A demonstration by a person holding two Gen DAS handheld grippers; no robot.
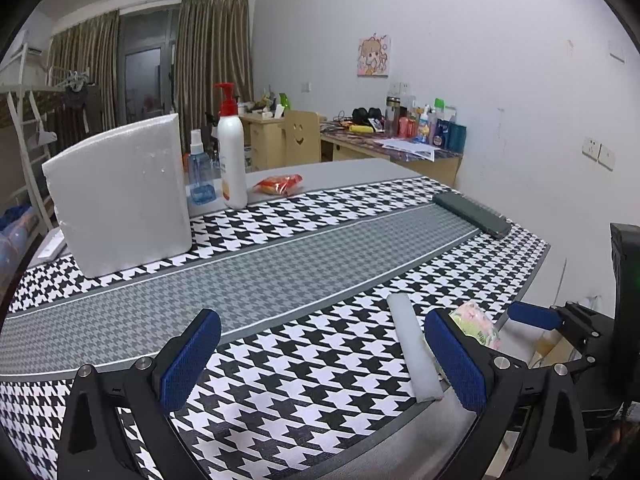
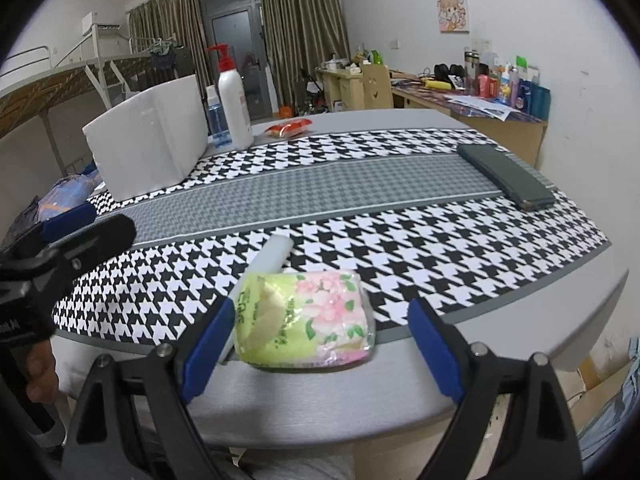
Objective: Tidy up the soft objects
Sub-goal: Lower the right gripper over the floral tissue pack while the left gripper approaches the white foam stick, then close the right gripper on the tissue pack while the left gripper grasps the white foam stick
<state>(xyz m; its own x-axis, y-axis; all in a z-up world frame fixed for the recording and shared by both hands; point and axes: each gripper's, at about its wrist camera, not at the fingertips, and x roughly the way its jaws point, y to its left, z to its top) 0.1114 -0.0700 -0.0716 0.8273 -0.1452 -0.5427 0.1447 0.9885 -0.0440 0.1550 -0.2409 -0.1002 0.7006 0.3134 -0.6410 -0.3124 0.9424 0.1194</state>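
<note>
A green and pink floral tissue pack (image 2: 308, 318) lies at the table's near edge. My right gripper (image 2: 320, 350) is open with its blue pads on either side of the pack, not closed on it. A white foam strip (image 2: 272, 258) lies just behind the pack; it also shows in the left wrist view (image 1: 414, 350), beside the pack (image 1: 478, 322). My left gripper (image 1: 320, 360) is open and empty over the houndstooth cloth (image 1: 280, 352), left of the strip. A big white foam block (image 1: 120, 196) stands at the far left.
A white pump bottle (image 1: 232, 152), a blue spray bottle (image 1: 200, 176) and a red snack packet (image 1: 280, 184) stand behind the block. A dark flat case (image 2: 506, 176) lies at the right of the table. A cluttered desk (image 1: 392, 148) stands by the wall.
</note>
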